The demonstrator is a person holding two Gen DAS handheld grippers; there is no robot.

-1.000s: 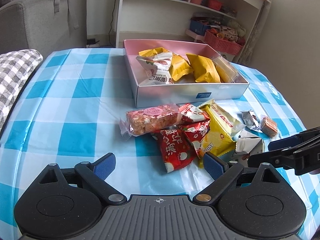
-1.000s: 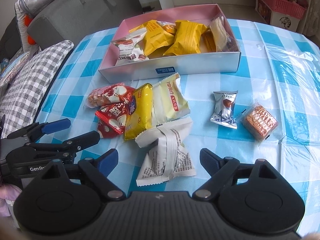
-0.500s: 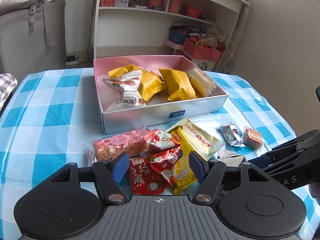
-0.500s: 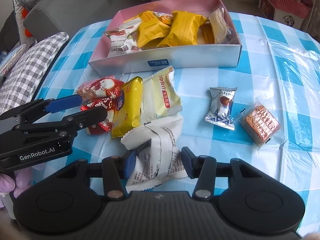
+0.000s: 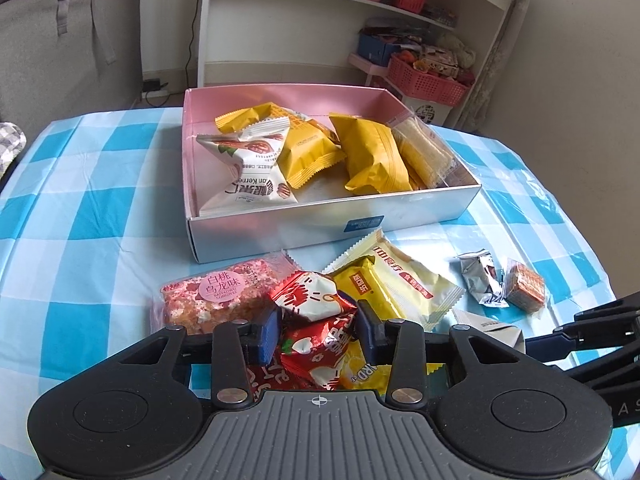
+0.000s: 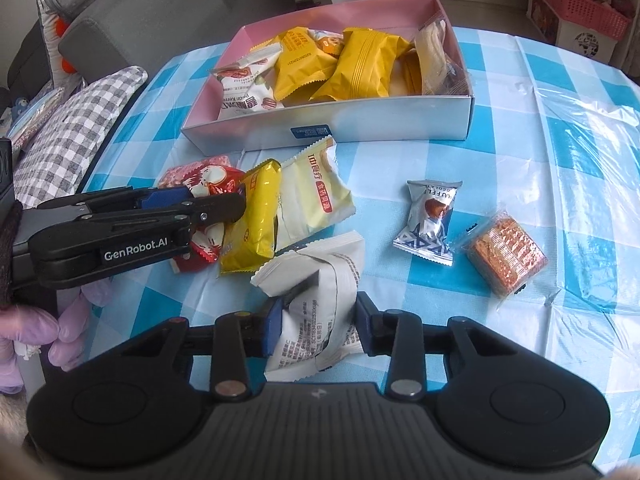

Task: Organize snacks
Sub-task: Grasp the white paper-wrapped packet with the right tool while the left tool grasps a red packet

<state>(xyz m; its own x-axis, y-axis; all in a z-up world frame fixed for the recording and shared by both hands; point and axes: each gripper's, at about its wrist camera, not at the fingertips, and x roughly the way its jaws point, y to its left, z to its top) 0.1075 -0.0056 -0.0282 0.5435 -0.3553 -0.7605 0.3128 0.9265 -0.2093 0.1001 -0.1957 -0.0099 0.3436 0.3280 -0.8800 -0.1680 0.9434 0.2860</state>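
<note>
A pink-lined box (image 5: 280, 236) (image 6: 400, 120) on the checked table holds several yellow and white snack packs. Loose snacks lie in front of it. My left gripper (image 5: 318, 334) (image 6: 192, 200) is shut on a red and white snack packet (image 5: 316, 340) in the pile, beside a pink bar (image 5: 216, 296) and a yellow pack (image 6: 252, 220). My right gripper (image 6: 318, 330) is shut on a white snack packet (image 6: 320, 300) with printed text, lying on the cloth. A pale yellow pack (image 6: 316, 196) lies between the pile and the box.
A silver truffle candy (image 6: 430, 216) and an orange wafer square (image 6: 506, 252) lie to the right on the blue checked cloth (image 6: 560, 160). A grey checked cushion (image 6: 64, 136) sits at the table's left edge. A white shelf (image 5: 360, 20) and pink basket (image 5: 428, 80) stand behind.
Both grippers moved forward and down onto the snacks and closed: the left on the red and white packet, the right on the white packet.
</note>
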